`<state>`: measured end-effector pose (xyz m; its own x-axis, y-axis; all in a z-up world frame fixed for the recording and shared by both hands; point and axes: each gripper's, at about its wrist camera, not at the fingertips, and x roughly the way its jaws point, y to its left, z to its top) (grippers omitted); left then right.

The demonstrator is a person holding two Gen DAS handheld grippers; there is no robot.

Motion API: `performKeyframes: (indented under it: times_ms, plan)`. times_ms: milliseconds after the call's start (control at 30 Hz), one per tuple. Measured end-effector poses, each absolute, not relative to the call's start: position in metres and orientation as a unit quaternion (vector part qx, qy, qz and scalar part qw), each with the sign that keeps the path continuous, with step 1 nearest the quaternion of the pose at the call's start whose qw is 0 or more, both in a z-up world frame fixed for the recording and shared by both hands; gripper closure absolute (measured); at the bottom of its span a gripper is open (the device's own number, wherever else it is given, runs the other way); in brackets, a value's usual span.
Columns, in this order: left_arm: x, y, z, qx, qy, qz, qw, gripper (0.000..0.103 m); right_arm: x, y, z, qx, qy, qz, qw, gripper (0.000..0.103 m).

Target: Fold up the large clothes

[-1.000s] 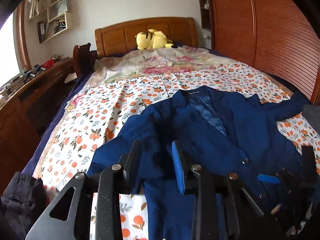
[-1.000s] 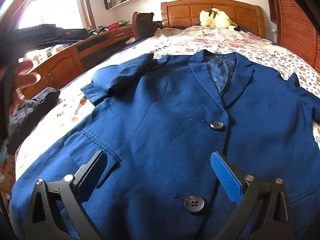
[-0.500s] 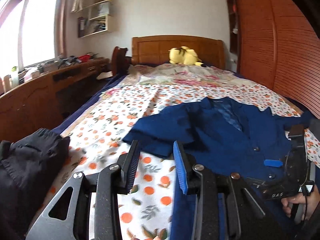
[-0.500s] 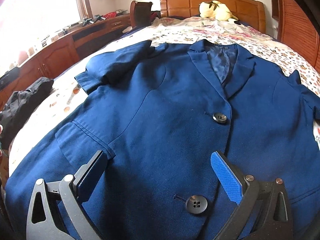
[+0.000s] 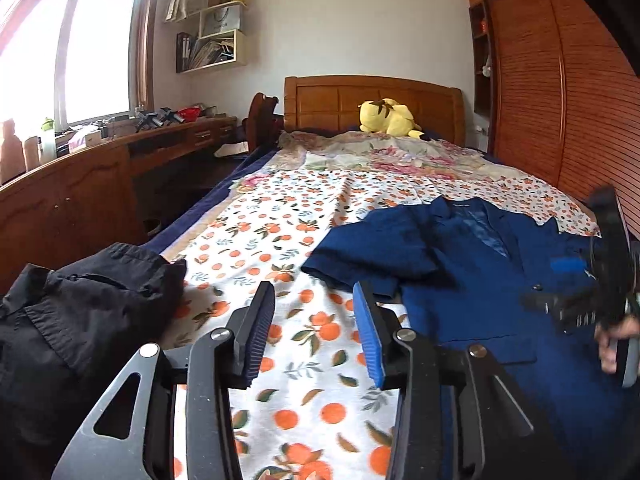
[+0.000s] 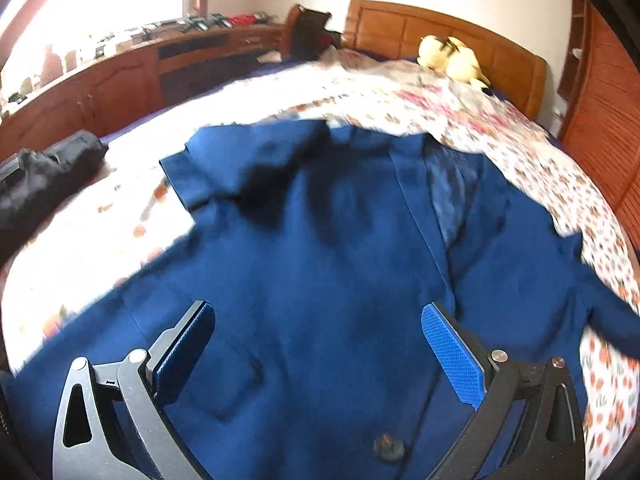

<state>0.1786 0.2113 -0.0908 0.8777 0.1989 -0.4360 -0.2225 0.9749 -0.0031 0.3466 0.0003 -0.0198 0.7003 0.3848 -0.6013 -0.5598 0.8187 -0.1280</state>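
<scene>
A dark blue jacket (image 5: 472, 272) lies front up and spread flat on the orange-print bed sheet (image 5: 304, 320), collar toward the headboard. Its left sleeve (image 5: 360, 256) is folded over near the shoulder. My left gripper (image 5: 314, 328) is open and empty, above bare sheet to the left of the jacket. My right gripper (image 6: 318, 348) is open wide and empty, just above the jacket's front (image 6: 320, 260) near a pocket and a button (image 6: 388, 446). The right gripper also shows in the left wrist view (image 5: 600, 280), held by a hand over the jacket.
A black garment (image 5: 68, 320) is heaped at the bed's left edge. A yellow plush toy (image 5: 388, 118) sits by the wooden headboard (image 5: 372, 100). A long wooden desk (image 5: 80, 200) runs along the left, a wooden wardrobe (image 5: 560, 100) along the right.
My left gripper has moved back and left off the jacket, over bare sheet, and opened a little. My right gripper has moved forward over the jacket; its view is blurred by motion.
</scene>
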Motion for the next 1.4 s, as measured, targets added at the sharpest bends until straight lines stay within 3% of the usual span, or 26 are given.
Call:
performKeyframes:
  times_ms: [67,133,167,200,333,533,600,667,767,867,1100,1267,1400]
  plan:
    - [0.177,0.217,-0.091,-0.03,0.224,0.108,0.968,0.056,0.354,0.021,-0.012,-0.161,0.284,0.273,0.905,0.0]
    - [0.174,0.223,-0.092,-0.034,0.225,0.107,0.968,0.042,0.363,0.043,-0.011,-0.171,0.285,0.285,0.899,0.0]
    - [0.172,0.226,-0.092,-0.035,0.225,0.107,0.968,0.025,0.369,0.054,-0.011,-0.175,0.289,0.292,0.895,0.0]
    - [0.171,0.227,-0.092,-0.035,0.225,0.106,0.968,0.016,0.376,0.066,-0.013,-0.178,0.294,0.298,0.89,0.0]
    - [0.165,0.237,-0.093,-0.046,0.225,0.106,0.968,0.015,0.401,0.104,-0.02,-0.193,0.314,0.316,0.874,0.006]
    - [0.166,0.251,-0.1,-0.054,0.234,0.113,0.964,0.015,0.434,0.152,-0.035,-0.24,0.325,0.313,0.86,0.024]
    - [0.166,0.255,-0.101,-0.057,0.236,0.119,0.963,0.015,0.444,0.16,-0.042,-0.261,0.331,0.294,0.858,0.036]
    - [0.167,0.257,-0.103,-0.058,0.238,0.118,0.962,0.015,0.452,0.166,-0.048,-0.278,0.332,0.279,0.857,0.065]
    - [0.169,0.255,-0.103,-0.059,0.239,0.111,0.963,0.015,0.452,0.165,-0.044,-0.283,0.316,0.279,0.861,0.091]
    - [0.172,0.248,-0.103,-0.058,0.239,0.1,0.964,0.015,0.445,0.154,-0.028,-0.271,0.286,0.288,0.873,0.096]
    - [0.185,0.227,-0.101,-0.064,0.243,0.065,0.966,0.015,0.419,0.092,0.025,-0.215,0.211,0.292,0.908,0.097]
    - [0.193,0.205,-0.097,-0.056,0.237,0.046,0.969,0.015,0.414,0.028,0.03,-0.185,0.21,0.258,0.925,0.097]
    - [0.199,0.189,-0.094,-0.043,0.232,0.034,0.971,0.015,0.438,-0.011,-0.001,-0.185,0.261,0.2,0.926,0.097]
